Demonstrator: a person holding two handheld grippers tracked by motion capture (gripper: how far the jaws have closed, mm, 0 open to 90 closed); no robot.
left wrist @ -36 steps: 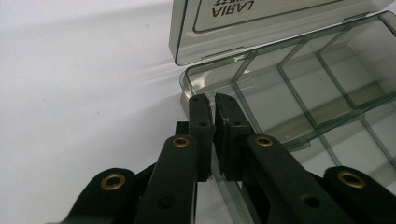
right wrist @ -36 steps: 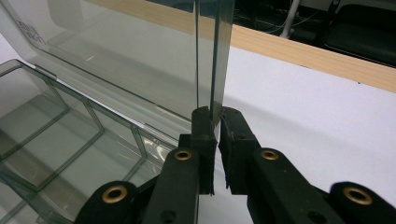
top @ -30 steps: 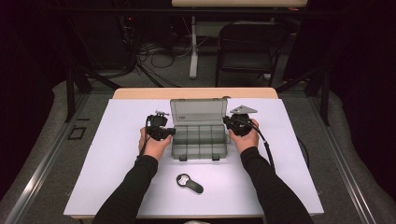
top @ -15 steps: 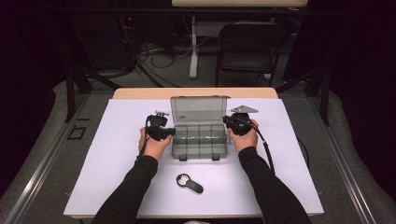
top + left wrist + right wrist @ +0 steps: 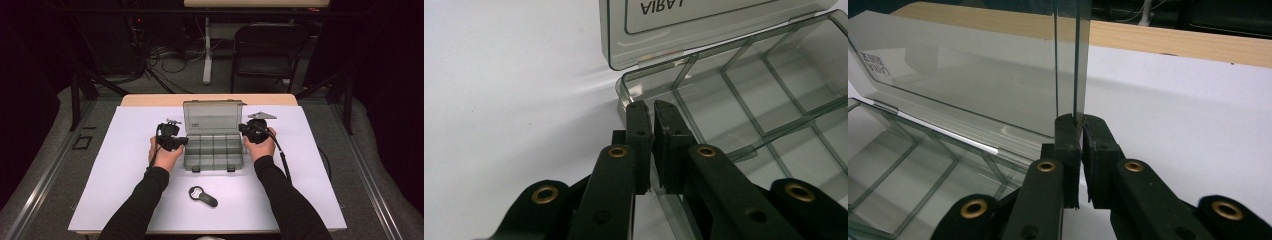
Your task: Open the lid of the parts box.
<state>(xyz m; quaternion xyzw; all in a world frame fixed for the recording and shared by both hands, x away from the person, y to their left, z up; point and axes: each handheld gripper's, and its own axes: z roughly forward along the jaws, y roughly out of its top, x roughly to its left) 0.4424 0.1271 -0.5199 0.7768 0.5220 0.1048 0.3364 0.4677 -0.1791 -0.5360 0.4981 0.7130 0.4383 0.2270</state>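
**Open box pinned at both side walls**

A smoky clear box [image 5: 214,150] is seen at the table's centre on a white sheet [image 5: 115,170], lid [image 5: 212,116] raised upright at 12 o'clock of the tray. The compartments appear empty.

Left gripper [image 5: 176,142]: placed at 9 o'clock of the box. In the left gripper view the jaws are nearly closed, and the left tray wall [image 5: 651,165] is clamped between the pads, one jaw inside the tray and one outside. The grip is taken near the hinge corner, probably so that the tray is kept from sliding.

Right gripper [image 5: 248,131]: placed at 3 o'clock of the box. In the right gripper view the jaws are likewise drawn almost together, and a thin clear edge [image 5: 1078,60], seemingly the lid's side edge, is pinched between them and rises straight up from the tips. The lid is judged to be held upright this way, or readied for swinging; which of the two cannot be told.

A black fob-like item [image 5: 202,196] lies at 6 o'clock of the box, well apart, untouched. A grey plate [image 5: 262,115] is seen just beyond the right gripper.

Judgement: the tray is steadied by one hand while the lid is controlled by the other.
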